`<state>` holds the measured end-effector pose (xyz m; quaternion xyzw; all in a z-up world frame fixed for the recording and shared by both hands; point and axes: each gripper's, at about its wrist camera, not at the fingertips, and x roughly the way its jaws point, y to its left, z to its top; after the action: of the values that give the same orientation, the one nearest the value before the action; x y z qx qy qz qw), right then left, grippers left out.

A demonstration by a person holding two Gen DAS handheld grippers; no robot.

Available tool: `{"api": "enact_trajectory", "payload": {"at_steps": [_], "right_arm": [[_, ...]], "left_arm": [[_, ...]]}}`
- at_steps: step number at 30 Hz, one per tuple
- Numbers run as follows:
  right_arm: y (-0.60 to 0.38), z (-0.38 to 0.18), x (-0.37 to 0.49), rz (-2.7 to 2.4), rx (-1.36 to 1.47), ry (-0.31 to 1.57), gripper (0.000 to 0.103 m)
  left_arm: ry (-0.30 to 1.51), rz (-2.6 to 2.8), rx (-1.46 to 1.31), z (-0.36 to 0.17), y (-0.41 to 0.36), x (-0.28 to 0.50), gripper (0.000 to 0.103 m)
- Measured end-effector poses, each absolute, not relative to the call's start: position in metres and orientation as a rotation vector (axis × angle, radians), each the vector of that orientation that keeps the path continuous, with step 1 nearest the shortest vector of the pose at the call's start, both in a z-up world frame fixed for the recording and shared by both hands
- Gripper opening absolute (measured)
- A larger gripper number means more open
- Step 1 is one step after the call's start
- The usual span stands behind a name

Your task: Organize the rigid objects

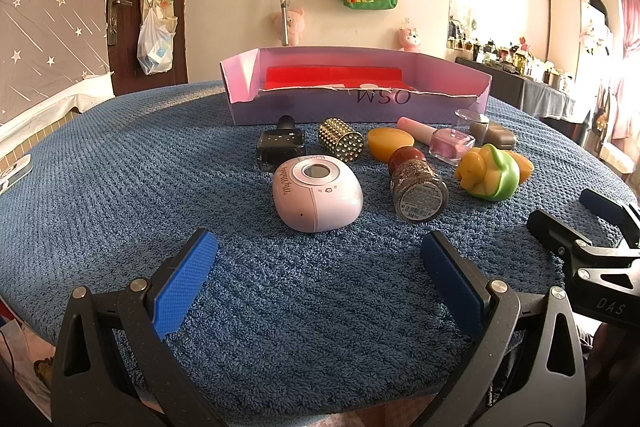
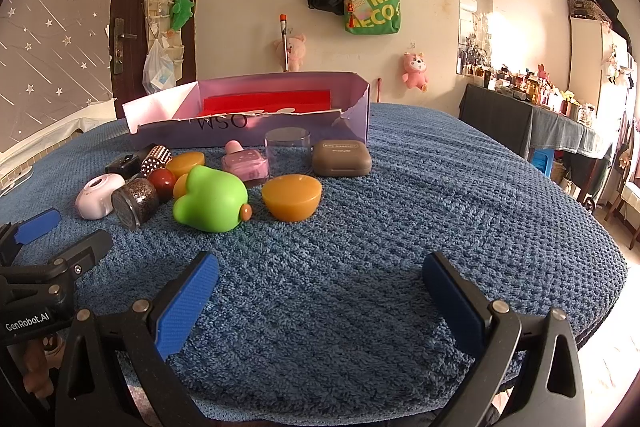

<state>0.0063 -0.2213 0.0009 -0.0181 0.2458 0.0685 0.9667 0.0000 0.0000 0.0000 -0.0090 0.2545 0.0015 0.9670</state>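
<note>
A pink oval device (image 1: pixel 318 193) lies just ahead of my left gripper (image 1: pixel 320 263), which is open and holds nothing. Beside it lie a glitter bottle with a red cap (image 1: pixel 418 187), a green and yellow toy (image 1: pixel 490 173), a black bottle (image 1: pixel 280 147), a studded gold cylinder (image 1: pixel 341 139), an orange piece (image 1: pixel 386 143) and a pink polish bottle (image 1: pixel 450 143). Behind them stands an open purple box (image 1: pixel 360 103) with a red lining. My right gripper (image 2: pixel 320 283) is open over bare towel, nearest the green toy (image 2: pixel 210 205), an orange half-round (image 2: pixel 292 201) and a brown case (image 2: pixel 341 157).
A blue towel (image 1: pixel 120 195) covers the round table. The right gripper shows at the right edge of the left wrist view, and the left gripper at the left edge of the right wrist view. A clear cup (image 2: pixel 287 151) stands by the box. A cluttered dresser (image 2: pixel 532 107) stands far right.
</note>
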Motion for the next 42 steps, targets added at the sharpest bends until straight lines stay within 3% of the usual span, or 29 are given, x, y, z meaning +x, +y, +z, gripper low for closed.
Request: {"api": "enact_trajectory", "payload": {"at_steps": [30,42], "right_arm": [[-0.22,0.0,0.007,0.14,-0.034,0.499,0.103],[-0.242,0.019,0.016,0.154,0.045,0.501,0.103]], "left_arm": [[0.515,-0.007,-0.026,0.001,0.005,0.0,0.103],[0.526,-0.046,-0.062,0.032,0.018,0.009,0.103]]}}
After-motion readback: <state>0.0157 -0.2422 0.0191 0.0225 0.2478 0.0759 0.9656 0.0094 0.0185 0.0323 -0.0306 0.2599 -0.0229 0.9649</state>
